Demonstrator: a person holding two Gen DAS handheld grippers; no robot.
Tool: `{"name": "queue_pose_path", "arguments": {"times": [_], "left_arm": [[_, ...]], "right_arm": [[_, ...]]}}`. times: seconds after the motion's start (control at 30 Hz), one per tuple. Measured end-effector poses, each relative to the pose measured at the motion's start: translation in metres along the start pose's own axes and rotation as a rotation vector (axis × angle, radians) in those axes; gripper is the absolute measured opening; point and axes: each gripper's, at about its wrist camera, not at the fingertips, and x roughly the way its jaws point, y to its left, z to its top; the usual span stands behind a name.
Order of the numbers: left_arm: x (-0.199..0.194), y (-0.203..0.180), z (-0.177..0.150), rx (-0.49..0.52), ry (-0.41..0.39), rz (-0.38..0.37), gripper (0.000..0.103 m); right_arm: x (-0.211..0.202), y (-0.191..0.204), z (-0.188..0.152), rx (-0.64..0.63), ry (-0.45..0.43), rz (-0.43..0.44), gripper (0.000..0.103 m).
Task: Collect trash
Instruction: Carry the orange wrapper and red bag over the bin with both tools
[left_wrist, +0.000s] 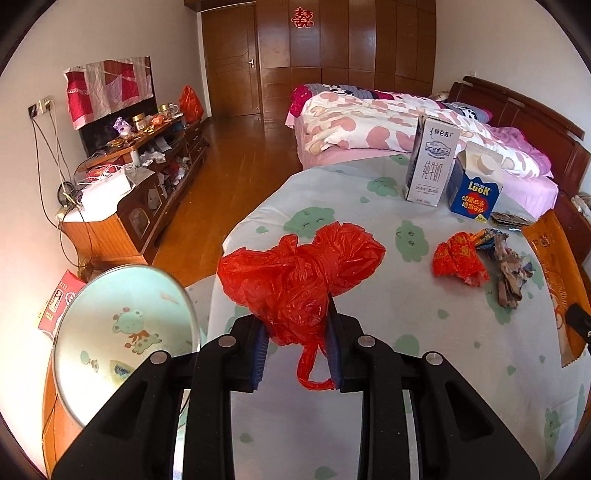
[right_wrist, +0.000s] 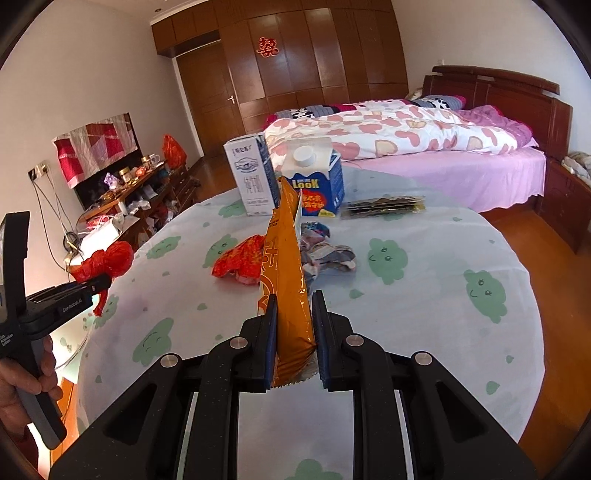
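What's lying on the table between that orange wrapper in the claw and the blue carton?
A crumpled pile of wrappers, seen in the right wrist view just beyond the orange wrapper and before the blue carton.

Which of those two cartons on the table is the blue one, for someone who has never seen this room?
Find the round table with the green-patterned cloth, then its far edge nearest the bed. Two cartons stand there side by side. The blue carton is the shorter one, with a white screw cap and "LOOK" in yellow, beside the taller white milk carton.
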Motion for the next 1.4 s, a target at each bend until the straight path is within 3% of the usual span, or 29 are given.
{"name": "queue_pose_path", "arguments": {"times": [0.57,1.4], "left_arm": [[-0.045,0.064,-0.033,-0.09,-0.021,0.069,0.027],[-0.056,0.144,-0.053,-0.217,-0.016,0.148,0.027]], "right_arm": [[0.0,0.085,-0.025,-0.113,0.04,0.105,0.019],[0.006,0.199,-0.036,-0.269,0.077,0.245,0.019]]}}
